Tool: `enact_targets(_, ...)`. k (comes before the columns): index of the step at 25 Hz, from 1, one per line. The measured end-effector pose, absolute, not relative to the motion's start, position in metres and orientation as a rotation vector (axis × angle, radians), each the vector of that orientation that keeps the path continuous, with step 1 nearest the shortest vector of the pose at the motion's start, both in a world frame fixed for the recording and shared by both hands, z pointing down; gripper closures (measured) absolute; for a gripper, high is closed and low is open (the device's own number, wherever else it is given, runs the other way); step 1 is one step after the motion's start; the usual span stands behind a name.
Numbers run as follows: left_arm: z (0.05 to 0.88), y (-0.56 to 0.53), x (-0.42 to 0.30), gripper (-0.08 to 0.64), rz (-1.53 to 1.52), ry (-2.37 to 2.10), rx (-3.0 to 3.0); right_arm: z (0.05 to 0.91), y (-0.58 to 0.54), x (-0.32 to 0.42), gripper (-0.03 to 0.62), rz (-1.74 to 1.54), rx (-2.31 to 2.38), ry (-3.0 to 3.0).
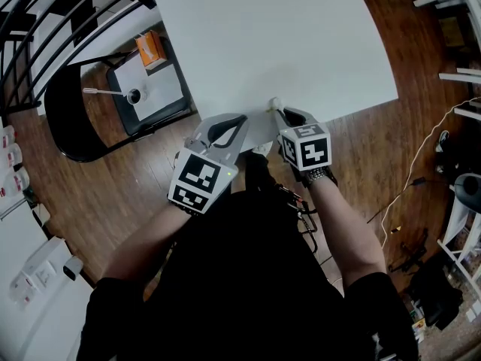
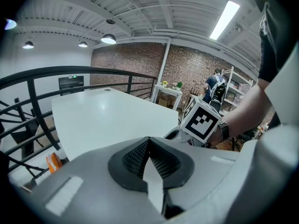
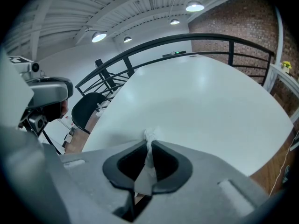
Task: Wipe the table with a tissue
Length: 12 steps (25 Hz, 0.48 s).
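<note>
The white table [image 1: 285, 43] fills the upper middle of the head view. Both grippers hover at its near edge, close together. My right gripper [image 1: 276, 109] is shut on a crumpled white tissue [image 3: 149, 146], whose tuft [image 1: 275, 102] pokes out past the tips over the tabletop. My left gripper [image 1: 239, 120] is shut as well, pinching a flat white strip of tissue [image 2: 153, 178] between its pads. In the head view, pale tissue [image 1: 259, 128] lies between the two grippers. The right gripper's marker cube [image 2: 202, 122] shows in the left gripper view.
A black chair [image 1: 71, 119] stands left of the table, its seat holding a white board [image 1: 154, 89], an orange box [image 1: 151, 49] and a small cup. A black railing [image 1: 45, 21] runs at far left. Cables [image 1: 417, 175] trail on the wooden floor at right.
</note>
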<state>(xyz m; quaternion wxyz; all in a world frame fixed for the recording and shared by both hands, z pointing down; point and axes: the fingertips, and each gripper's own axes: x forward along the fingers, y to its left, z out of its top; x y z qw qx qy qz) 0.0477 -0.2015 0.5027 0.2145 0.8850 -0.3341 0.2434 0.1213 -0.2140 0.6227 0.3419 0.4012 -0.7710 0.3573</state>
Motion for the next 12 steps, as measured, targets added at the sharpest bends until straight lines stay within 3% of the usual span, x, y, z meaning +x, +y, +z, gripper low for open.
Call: enact_targets(12,0.501,-0.201,0.045,0.548,0.678,-0.941,2.449,0.622,-0.216,0.110,0.575,0.906,1.012,-2.029)
